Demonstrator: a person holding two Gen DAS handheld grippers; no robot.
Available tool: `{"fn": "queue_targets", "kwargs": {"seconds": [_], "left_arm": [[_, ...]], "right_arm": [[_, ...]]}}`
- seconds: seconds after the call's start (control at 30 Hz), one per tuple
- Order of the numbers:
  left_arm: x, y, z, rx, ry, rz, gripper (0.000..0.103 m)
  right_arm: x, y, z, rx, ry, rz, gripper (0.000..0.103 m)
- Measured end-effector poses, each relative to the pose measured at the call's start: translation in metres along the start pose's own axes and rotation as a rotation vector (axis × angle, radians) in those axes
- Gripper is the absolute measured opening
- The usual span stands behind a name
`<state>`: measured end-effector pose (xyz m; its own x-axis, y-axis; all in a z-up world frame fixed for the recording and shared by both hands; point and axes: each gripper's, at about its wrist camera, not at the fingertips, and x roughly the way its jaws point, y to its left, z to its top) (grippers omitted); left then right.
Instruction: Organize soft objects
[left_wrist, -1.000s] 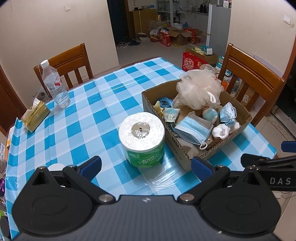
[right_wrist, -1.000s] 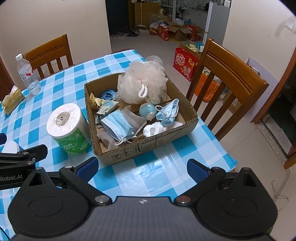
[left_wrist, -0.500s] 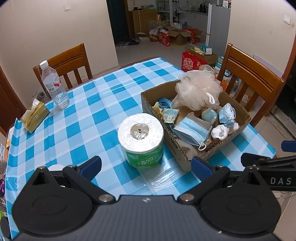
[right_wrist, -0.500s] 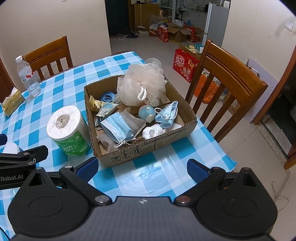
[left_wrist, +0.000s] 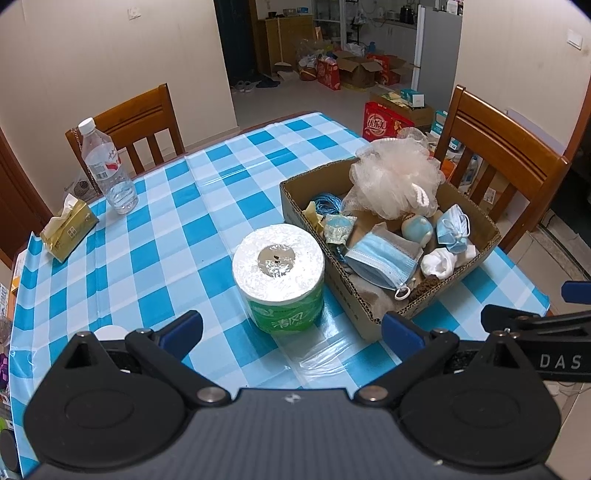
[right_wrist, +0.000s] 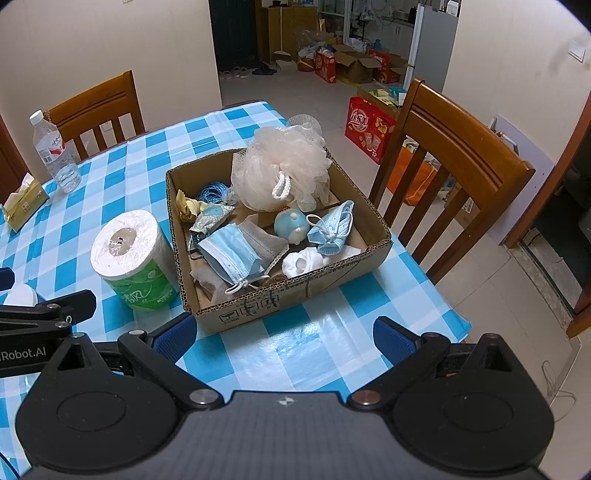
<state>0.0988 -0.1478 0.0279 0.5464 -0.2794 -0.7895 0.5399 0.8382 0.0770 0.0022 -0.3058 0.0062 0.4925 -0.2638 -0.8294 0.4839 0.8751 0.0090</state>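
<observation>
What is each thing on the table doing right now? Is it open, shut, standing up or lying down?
Left gripper: open, holding nothing.
Right gripper: open, holding nothing.
Brown cardboard box: open-topped, holding soft things.
Peach mesh bath puff: resting in the box's far end.
Flat blue face mask: lying in the box.
White toilet paper roll in green wrap: standing upright beside the box.
Clear plastic water bottle: upright, cap on.

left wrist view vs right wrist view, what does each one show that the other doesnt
Only the left wrist view shows the right gripper's side at its right edge. Only the right wrist view shows the floor cable and the left gripper's side. Both share the cardboard box, toilet roll, bath pouf, water bottle and tissue pack.
</observation>
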Motion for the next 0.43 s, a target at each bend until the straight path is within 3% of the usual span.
{"fn": "queue_targets", "kwargs": {"seconds": [0.43], "left_arm": [[0.0000,-0.0006,0.0004,0.001,0.001,-0.001,0.102]], "right_arm": [[0.0023,-0.0040,0.0001,0.001,0.001,-0.001,0.103]]}}
